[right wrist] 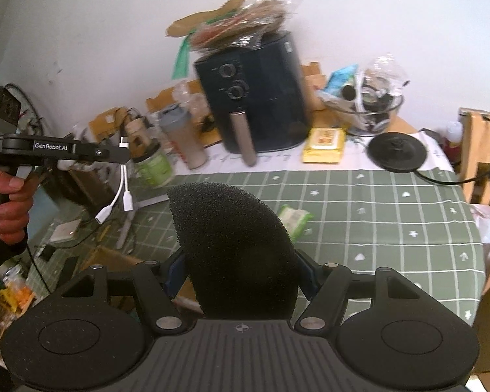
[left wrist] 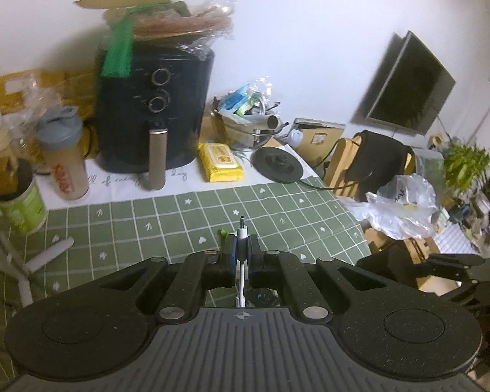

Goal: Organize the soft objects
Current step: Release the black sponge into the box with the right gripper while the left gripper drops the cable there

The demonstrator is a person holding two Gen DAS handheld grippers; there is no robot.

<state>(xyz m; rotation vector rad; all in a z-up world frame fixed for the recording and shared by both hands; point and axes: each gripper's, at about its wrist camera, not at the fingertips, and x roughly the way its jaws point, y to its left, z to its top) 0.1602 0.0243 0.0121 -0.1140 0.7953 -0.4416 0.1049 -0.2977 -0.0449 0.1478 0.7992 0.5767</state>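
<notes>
My left gripper is shut on a white adapter cable, whose plug sticks up between the fingers above the green checked tablecloth. In the right wrist view the left gripper shows at the left, with the cable's two white ends hanging below it. My right gripper is shut on a large black foam piece, which hides the fingertips. A small green-white packet lies on the cloth beyond the foam.
A black air fryer stands at the back with bags on top. Beside it are a yellow wipes pack, a black kettle base, a glass bowl of clutter, a shaker bottle and a green-labelled jar. A chair and plastic bag stand at the right.
</notes>
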